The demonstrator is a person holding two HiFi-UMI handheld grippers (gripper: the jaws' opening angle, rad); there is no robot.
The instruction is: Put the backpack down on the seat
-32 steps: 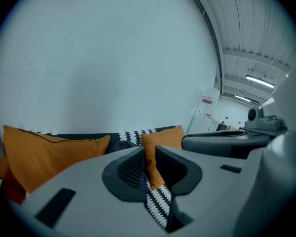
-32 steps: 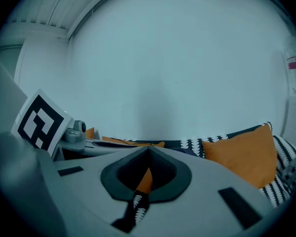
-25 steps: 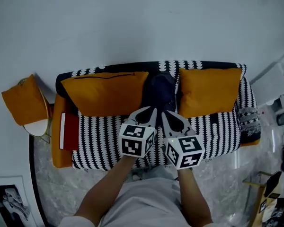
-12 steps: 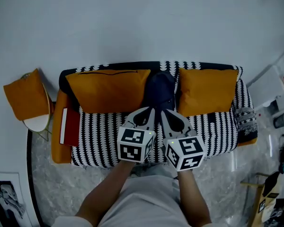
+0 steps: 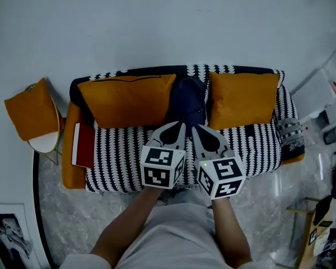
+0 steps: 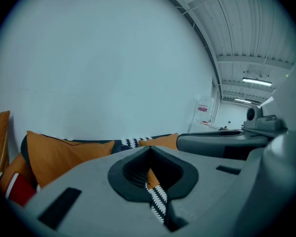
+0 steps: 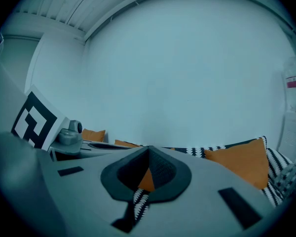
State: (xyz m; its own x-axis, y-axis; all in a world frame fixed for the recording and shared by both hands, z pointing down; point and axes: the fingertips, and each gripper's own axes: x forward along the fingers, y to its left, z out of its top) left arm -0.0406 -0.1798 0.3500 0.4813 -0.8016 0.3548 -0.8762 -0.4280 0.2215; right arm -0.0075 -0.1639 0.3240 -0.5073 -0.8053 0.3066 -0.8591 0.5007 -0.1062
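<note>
A dark navy backpack (image 5: 188, 101) stands on the sofa seat (image 5: 123, 153), leaning on the backrest between two orange cushions (image 5: 127, 101) (image 5: 243, 98). My left gripper (image 5: 181, 126) and right gripper (image 5: 195, 129) hover side by side just in front of the backpack, apart from it. Both are shut with nothing between their jaws. In the left gripper view the left gripper (image 6: 149, 148) has its jaws meeting over the striped sofa cover. The right gripper (image 7: 148, 148) looks the same in the right gripper view.
The sofa has a black-and-white patterned cover. A red book (image 5: 83, 145) lies on its left end. A small round stool with an orange cushion (image 5: 30, 117) stands at the left. A grey patterned bundle (image 5: 288, 134) sits on the right armrest. Clutter lines the floor at the right.
The backpack stays on the seat. Both grippers keep their place side by side in front of it, and the sofa has shifted slightly up in the head view.
</note>
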